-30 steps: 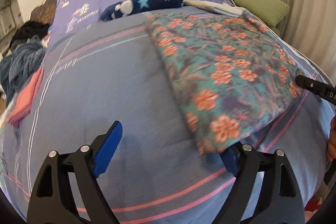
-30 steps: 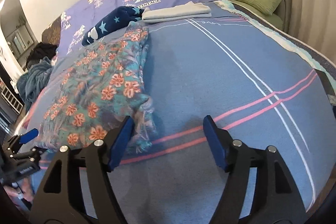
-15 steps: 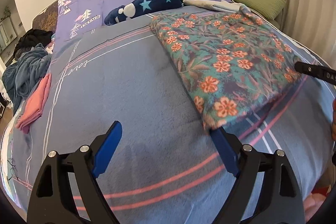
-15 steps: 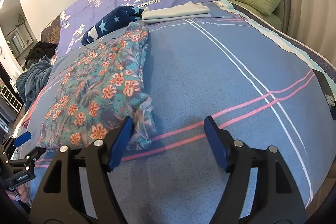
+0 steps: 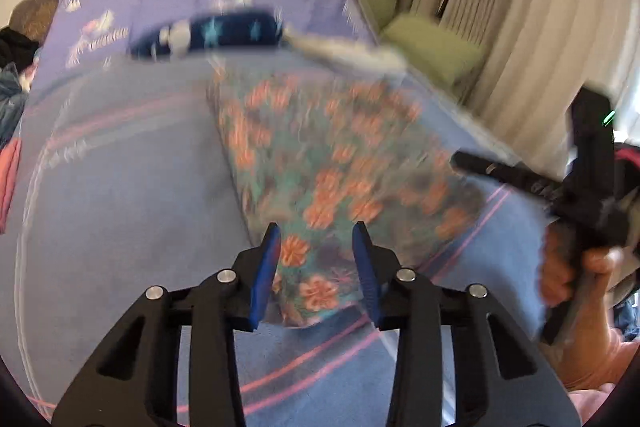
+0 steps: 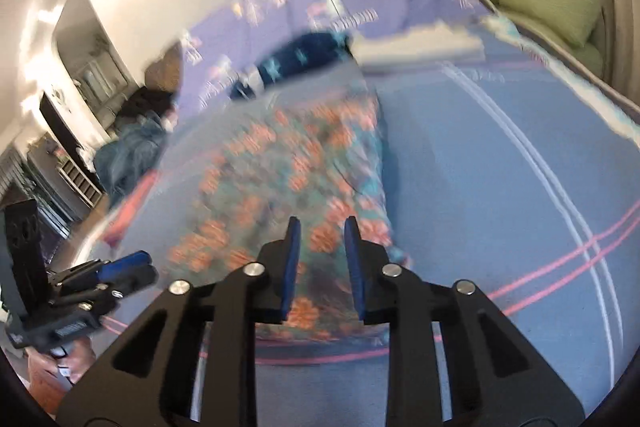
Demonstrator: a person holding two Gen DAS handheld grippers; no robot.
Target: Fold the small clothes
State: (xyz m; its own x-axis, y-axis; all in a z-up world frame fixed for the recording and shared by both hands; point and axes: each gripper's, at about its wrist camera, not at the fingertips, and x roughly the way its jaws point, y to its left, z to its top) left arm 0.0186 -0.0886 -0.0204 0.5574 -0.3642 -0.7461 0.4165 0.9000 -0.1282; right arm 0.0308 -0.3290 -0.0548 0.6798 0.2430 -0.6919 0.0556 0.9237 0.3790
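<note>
Both our grippers have just been closing, and each has slid in over a near corner of the floral cloth (image 5: 320,163), which lies flat on the blue blanket (image 5: 120,211). Left gripper (image 5: 316,247) has cloth between its narrowed jaws, the right gripper (image 6: 319,241) too; with the blur we can't tell if either is clamped yet. A navy star roll (image 5: 224,33) sits behind.

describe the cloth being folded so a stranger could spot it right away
On the blue striped bedspread, in front of the lilac pillows, lies the floral cloth, running back from the near edge. It alone is teal with orange flowers; the roll behind it is navy with stars, the folded piece plain cream.
</note>
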